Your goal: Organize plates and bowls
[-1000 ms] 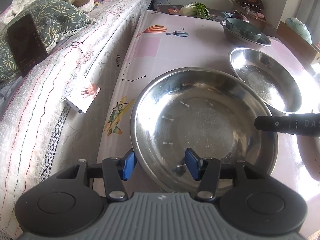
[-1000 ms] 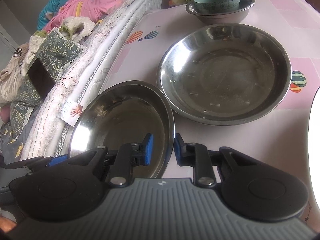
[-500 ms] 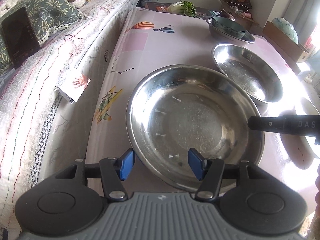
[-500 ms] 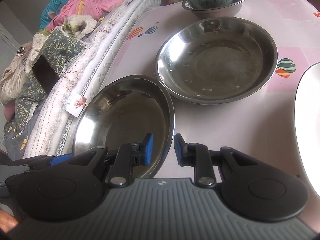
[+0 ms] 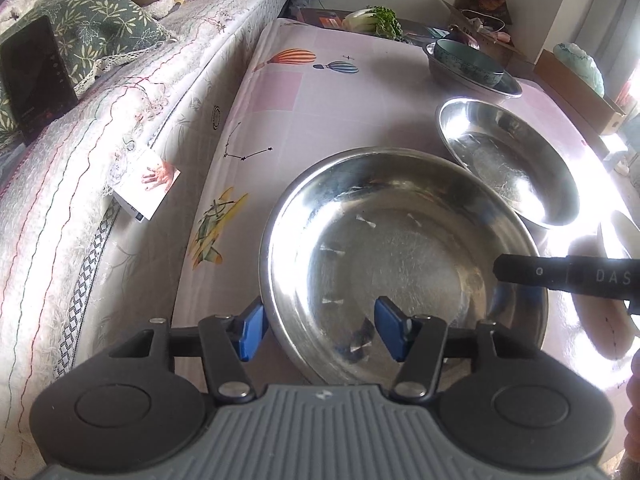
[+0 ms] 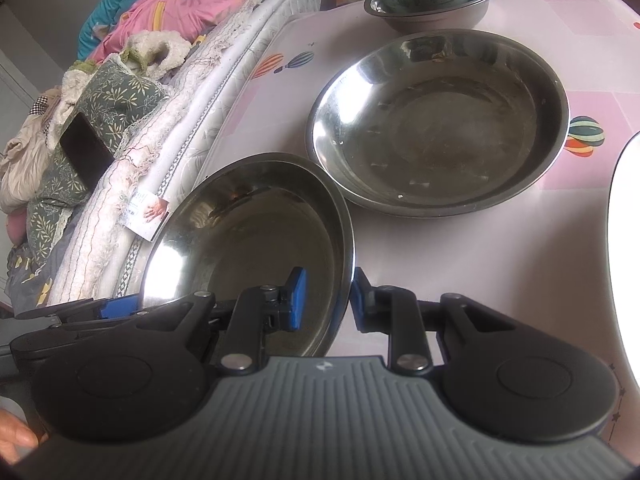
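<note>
The right gripper (image 6: pixel 326 300) pinches the rim of the near steel plate (image 6: pixel 248 236), at seven o'clock from the second steel plate (image 6: pixel 440 120), while the left gripper (image 5: pixel 318 330) is closing, its blue pads either side of that rim.

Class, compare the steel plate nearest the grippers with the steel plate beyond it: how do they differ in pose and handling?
The near plate is tilted, its right rim raised; the far plate lies flat on the table. The right gripper clamps the near plate's rim; nothing touches the far plate. Both are round, shiny steel and empty.
</note>
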The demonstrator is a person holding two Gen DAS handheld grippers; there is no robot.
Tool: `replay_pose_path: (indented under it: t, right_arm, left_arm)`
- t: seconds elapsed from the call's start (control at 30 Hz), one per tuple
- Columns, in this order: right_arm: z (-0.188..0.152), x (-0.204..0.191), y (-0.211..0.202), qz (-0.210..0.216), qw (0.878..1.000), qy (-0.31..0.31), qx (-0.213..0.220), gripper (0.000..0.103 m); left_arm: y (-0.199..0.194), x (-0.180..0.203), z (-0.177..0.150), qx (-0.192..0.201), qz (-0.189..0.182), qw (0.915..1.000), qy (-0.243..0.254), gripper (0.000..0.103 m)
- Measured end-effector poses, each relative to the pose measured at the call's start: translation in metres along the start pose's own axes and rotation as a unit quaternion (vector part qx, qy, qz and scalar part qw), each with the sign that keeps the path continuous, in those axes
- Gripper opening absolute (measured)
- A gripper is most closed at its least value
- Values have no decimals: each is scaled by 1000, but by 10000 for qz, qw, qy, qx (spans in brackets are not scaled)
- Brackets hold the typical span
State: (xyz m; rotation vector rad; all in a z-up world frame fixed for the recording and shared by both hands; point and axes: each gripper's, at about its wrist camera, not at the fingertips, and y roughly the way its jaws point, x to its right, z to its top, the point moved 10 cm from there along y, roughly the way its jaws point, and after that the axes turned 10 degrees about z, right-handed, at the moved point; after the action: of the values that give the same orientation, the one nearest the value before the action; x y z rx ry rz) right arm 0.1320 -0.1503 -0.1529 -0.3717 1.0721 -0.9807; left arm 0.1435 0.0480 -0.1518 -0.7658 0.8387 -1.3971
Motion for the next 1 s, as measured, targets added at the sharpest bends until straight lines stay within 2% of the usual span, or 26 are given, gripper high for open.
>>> replay_pose_path:
  t: [0.13,0.53,1.0]
  right_arm:
    - [-2,4,-3,-33,10000,64,7,23]
    - [-2,4,1,-81,9999,52,29,23]
    - [-2,3,0,-149,9999,-20,34,24]
  left_arm:
    - [-3,3,-6,-31,-146,9999,7,58]
    - [7,6,-1,-31,31,10000,68,59]
    - [2,9,-6,-38,21,9999,144,59]
